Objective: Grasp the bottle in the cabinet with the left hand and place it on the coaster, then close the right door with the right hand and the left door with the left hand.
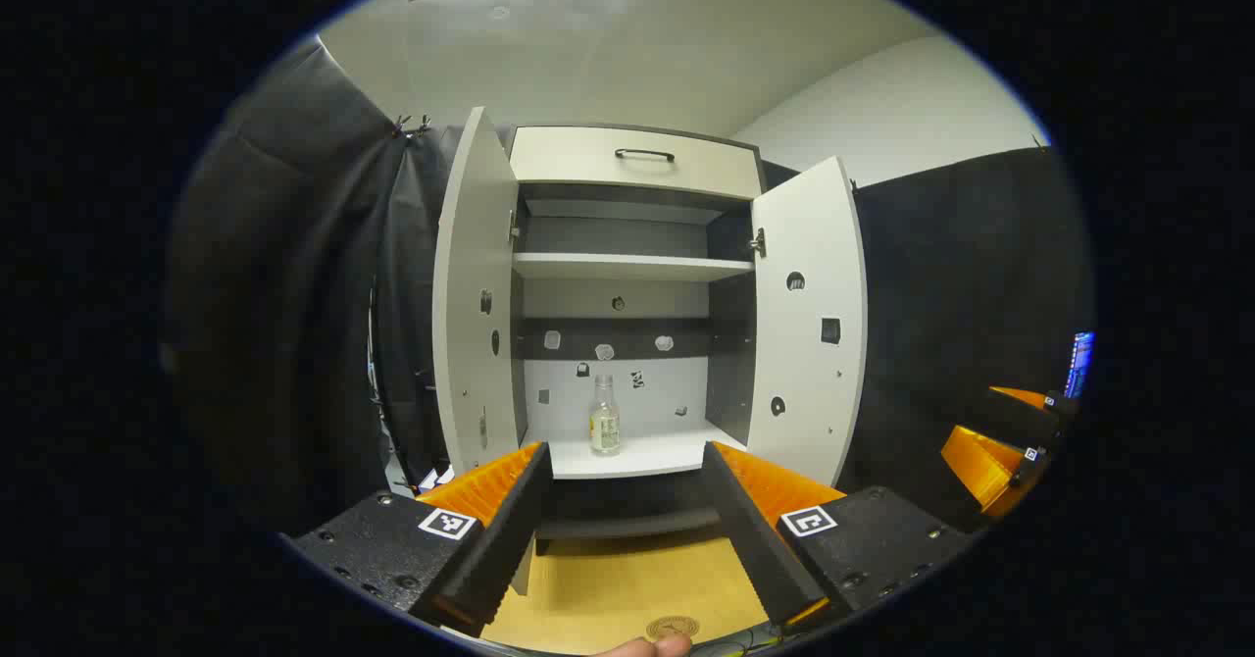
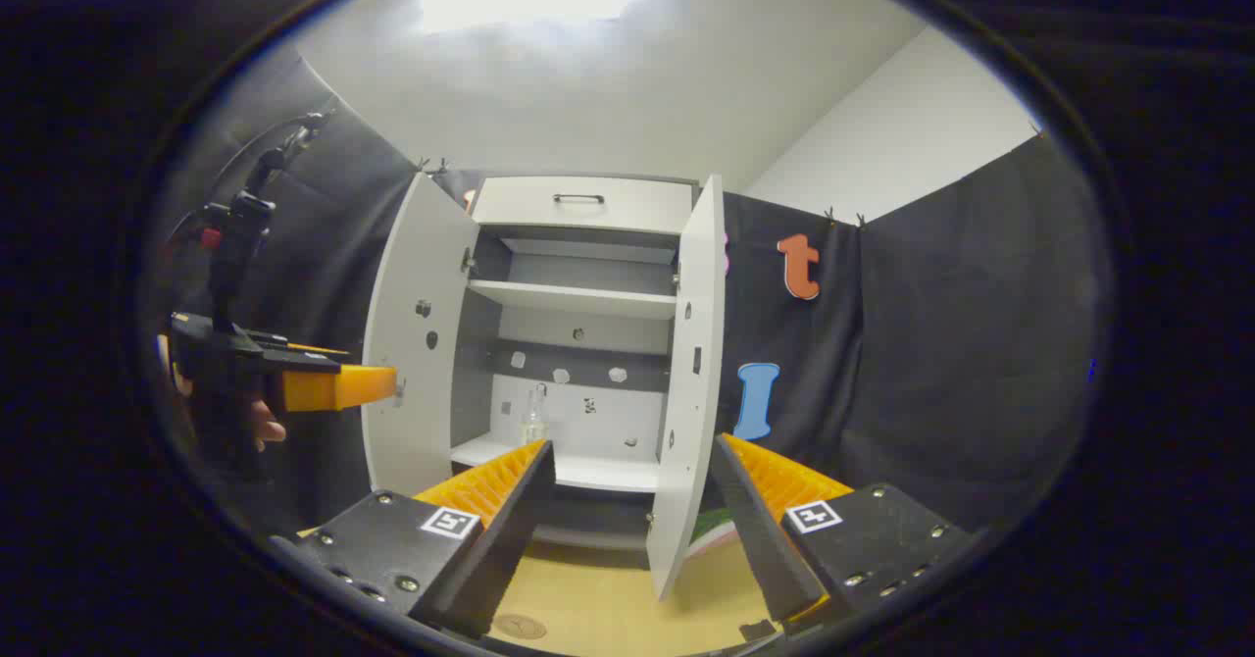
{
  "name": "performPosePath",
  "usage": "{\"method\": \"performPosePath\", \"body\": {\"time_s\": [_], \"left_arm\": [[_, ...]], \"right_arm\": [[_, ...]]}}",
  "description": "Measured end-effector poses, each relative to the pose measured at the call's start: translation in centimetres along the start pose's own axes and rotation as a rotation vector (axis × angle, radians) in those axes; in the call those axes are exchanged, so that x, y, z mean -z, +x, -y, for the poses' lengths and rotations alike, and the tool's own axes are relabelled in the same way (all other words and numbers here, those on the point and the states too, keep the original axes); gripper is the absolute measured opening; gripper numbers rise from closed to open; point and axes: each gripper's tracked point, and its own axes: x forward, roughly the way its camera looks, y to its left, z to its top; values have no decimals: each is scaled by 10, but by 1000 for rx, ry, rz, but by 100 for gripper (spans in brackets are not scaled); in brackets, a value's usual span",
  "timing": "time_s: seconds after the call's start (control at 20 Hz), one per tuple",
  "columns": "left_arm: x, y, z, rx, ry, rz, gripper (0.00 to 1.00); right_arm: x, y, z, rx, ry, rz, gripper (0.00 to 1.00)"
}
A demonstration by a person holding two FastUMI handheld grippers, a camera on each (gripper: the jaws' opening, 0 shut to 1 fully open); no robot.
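A white cabinet point(image 1: 627, 157) stands with both doors swung open. A small clear bottle point(image 1: 604, 417) with a pale label stands upright on its lower shelf point(image 1: 647, 456). My left gripper point(image 1: 627, 476) is open in front of the shelf, well short of the bottle, which shows between its fingers. A round coaster point(image 1: 673, 627) lies on the wooden tabletop just below. In the right gripper view, my right gripper point(image 2: 632, 461) is open, with the right door's point(image 2: 691, 373) edge between its fingers farther off. The bottle point(image 2: 534, 422) and coaster point(image 2: 520, 626) appear there too, and the left gripper point(image 2: 333, 387) is at the left.
The left door point(image 1: 476, 294) and right door point(image 1: 809, 314) flank the opening. An upper shelf point(image 1: 627, 267) and a drawer with a dark handle point(image 1: 644, 155) sit above. The right gripper point(image 1: 1000, 441) is at the far right. A hand point(image 2: 260, 427) holds the left gripper.
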Motion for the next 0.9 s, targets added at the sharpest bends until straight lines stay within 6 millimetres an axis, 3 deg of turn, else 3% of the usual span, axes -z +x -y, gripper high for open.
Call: {"method": "performPosePath", "body": {"time_s": [0.35,0.9], "left_arm": [[-2,-7,-1,-29,14,-8,97],[9,-17,2,-81,22,-23,97]], "right_arm": [[3,0,22,31,30,-28,94],[11,-16,30,-4,28,-47,98]]}}
